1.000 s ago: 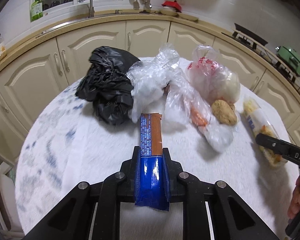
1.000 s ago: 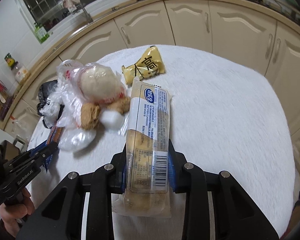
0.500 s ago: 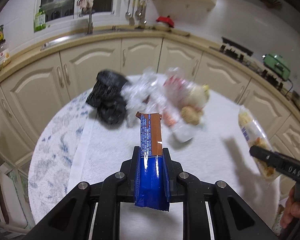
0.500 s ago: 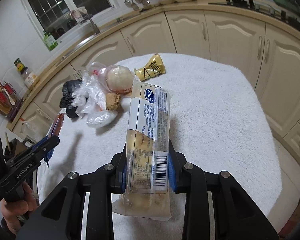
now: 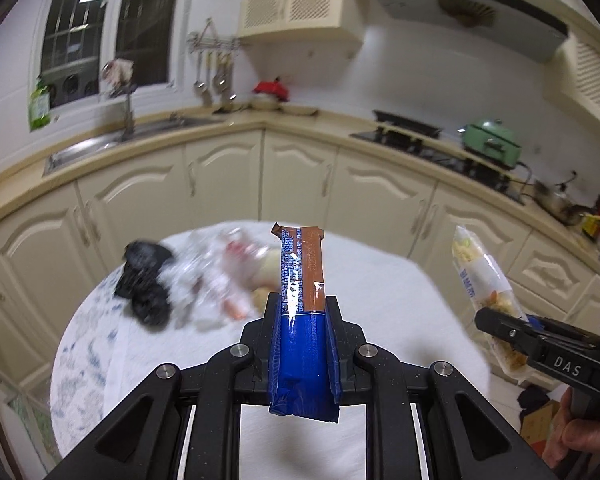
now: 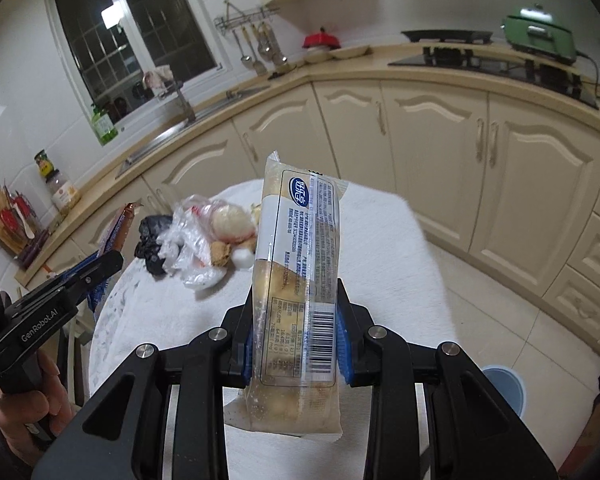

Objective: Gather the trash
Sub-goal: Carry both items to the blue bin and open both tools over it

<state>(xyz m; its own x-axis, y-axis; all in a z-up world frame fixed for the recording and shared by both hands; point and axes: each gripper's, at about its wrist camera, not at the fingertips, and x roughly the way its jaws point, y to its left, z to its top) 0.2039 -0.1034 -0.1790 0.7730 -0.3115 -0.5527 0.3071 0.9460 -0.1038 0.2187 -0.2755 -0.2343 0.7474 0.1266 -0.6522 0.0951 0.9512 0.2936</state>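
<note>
Blue-brown wrapper (image 5: 302, 304) clamped between left gripper (image 5: 303, 332) fingers; clear food packet (image 6: 298, 280) pinched between right gripper (image 6: 296, 340) fingers.

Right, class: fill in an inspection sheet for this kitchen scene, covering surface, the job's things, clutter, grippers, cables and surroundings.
Surface: round table under a white fluffy cover.
Job's things: blue and brown wrapper and clear snack packet, both held up off the table.
Clutter: black bag, clear plastic bags and food scraps heaped at the table's far side.
Grippers: left gripper shut on the wrapper; right gripper shut on the packet.
Cables: black cord trailing from the green pot.
Surroundings: cream cabinets, sink, stove, window.
</note>
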